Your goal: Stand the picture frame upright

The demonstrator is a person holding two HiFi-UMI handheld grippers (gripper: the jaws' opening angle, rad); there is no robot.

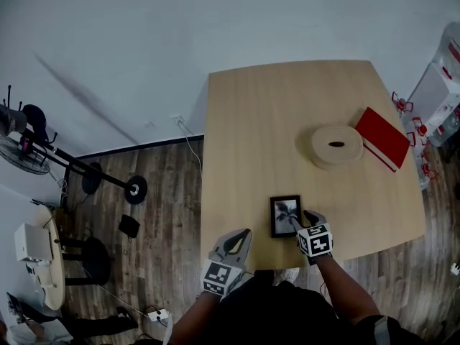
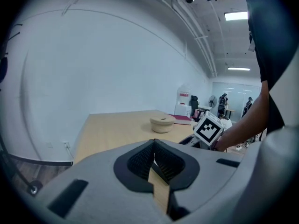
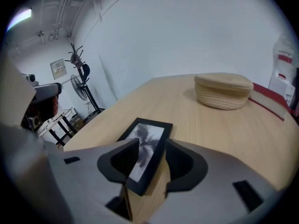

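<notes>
A small black picture frame (image 1: 285, 215) lies flat, face up, near the front edge of the wooden table (image 1: 273, 121). My right gripper (image 1: 303, 221) is at its near right corner. In the right gripper view the frame (image 3: 147, 141) has its near end between the jaws of that gripper (image 3: 153, 143), which stand wide apart and do not clamp it. My left gripper (image 1: 241, 239) hovers at the table's front edge, left of the frame, and holds nothing. Its jaws (image 2: 154, 143) meet at the tips.
A round woven lidded box (image 1: 336, 145) sits right of the table's middle, with a red book (image 1: 383, 138) beside it near the right edge. A floor fan (image 1: 21, 142) and stands are on the wooden floor to the left. The person's body is close to the table's front edge.
</notes>
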